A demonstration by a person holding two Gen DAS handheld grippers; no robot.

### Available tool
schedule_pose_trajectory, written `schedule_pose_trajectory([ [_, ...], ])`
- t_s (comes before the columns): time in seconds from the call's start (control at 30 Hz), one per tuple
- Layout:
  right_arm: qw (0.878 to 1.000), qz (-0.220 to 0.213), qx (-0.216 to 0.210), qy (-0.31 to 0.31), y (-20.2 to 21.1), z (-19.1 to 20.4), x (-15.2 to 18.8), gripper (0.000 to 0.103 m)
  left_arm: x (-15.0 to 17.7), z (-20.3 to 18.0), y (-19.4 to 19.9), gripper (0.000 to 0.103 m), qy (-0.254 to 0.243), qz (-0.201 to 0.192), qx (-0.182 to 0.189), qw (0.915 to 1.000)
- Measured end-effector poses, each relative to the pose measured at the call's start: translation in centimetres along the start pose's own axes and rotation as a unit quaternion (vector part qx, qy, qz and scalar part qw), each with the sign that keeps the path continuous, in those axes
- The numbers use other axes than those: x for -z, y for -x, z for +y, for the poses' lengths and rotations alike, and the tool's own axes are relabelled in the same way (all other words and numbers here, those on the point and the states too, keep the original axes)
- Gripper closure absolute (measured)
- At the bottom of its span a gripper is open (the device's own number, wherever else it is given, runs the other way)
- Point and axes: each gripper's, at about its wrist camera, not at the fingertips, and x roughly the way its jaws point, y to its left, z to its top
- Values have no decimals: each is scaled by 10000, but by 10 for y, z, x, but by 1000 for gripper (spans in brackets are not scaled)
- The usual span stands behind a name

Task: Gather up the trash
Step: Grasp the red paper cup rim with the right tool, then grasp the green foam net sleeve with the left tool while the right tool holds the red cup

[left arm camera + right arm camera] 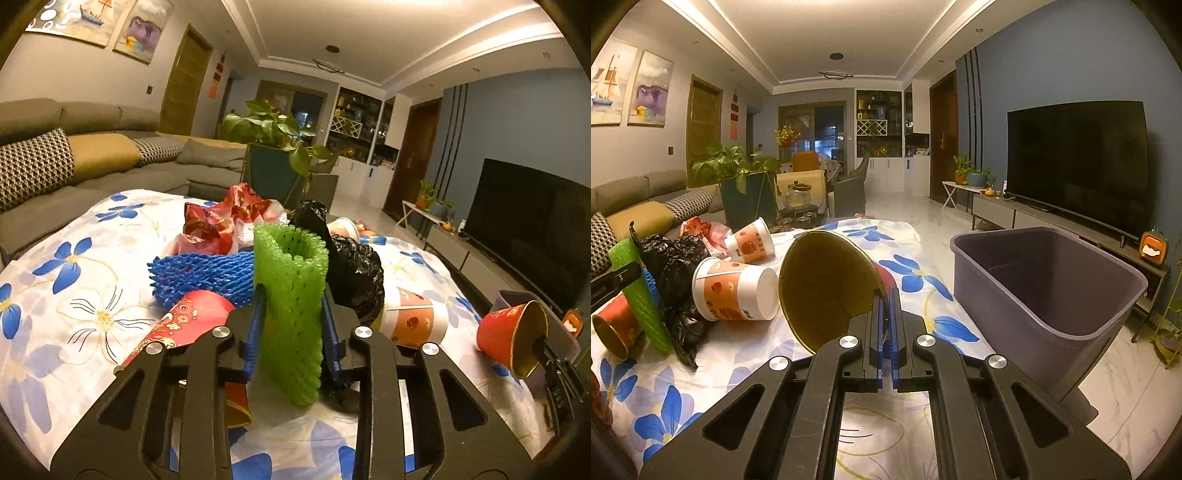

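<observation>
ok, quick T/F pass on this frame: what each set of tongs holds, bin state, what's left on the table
1. The left tongs are shut on the green foam net. True.
2. The right tongs are open. False: they pinch the rim of the red paper cup.
3. The purple bin already holds trash. False: what shows of its inside is bare.
4. A black plastic bag lies on the floral tablecloth. True.
5. The blue foam net is in the bin. False: it lies on the table.
</observation>
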Motion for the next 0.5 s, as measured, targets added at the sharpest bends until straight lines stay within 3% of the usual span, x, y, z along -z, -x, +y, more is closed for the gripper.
schedule_pose_trajectory([
  [0.17,9999,-43,-43,-83,6,-7,-2,99,-2,-1,18,91,34,-119,99,9999],
  [0.5,9994,-226,-102,-257,29,-24,-9,99,-14,-17,72,92,-40,-672,200,9975],
])
